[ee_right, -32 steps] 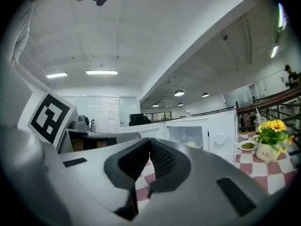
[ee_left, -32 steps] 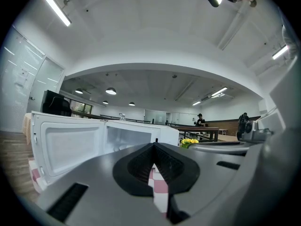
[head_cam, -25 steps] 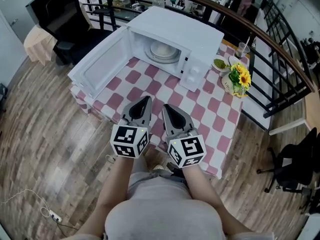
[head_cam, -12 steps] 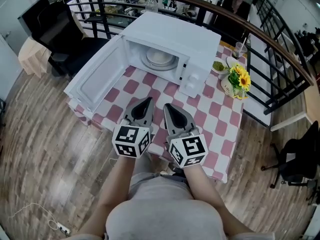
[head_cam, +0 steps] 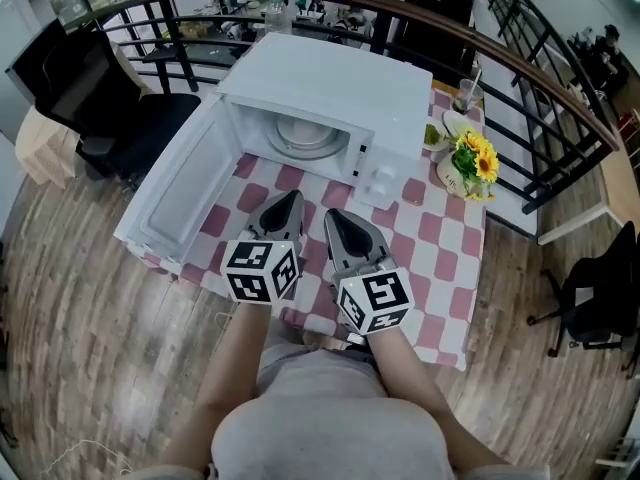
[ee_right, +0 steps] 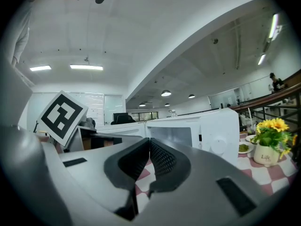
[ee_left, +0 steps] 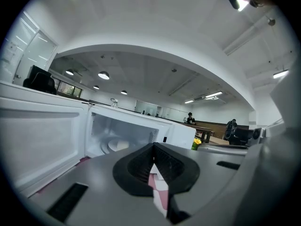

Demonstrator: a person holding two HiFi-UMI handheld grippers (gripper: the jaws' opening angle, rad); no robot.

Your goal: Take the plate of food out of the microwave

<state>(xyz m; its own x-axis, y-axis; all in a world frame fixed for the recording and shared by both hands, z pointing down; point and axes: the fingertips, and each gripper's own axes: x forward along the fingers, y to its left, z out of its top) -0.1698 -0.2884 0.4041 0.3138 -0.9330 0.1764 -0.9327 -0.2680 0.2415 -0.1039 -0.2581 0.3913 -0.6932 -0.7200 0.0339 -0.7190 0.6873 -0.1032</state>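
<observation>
Head view looks down on the checked surface point(head_cam: 435, 243), where the white microwave point(head_cam: 330, 78) stands with its door point(head_cam: 175, 198) swung wide to the left. The plate of food point(head_cam: 300, 138) sits deep in the open cavity, ahead of both grippers and well apart from them. The left gripper point(head_cam: 289, 201) lines up with the opening and looks the nearer; the right gripper point(head_cam: 332, 217) faces the control-panel side. Both sets of fingers point(ee_left: 138, 166) are clenched on nothing, so I'd judge they must part before reaching in.

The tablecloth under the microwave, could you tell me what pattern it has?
The tablecloth has pink and white checks, clearest in the head view.
</observation>
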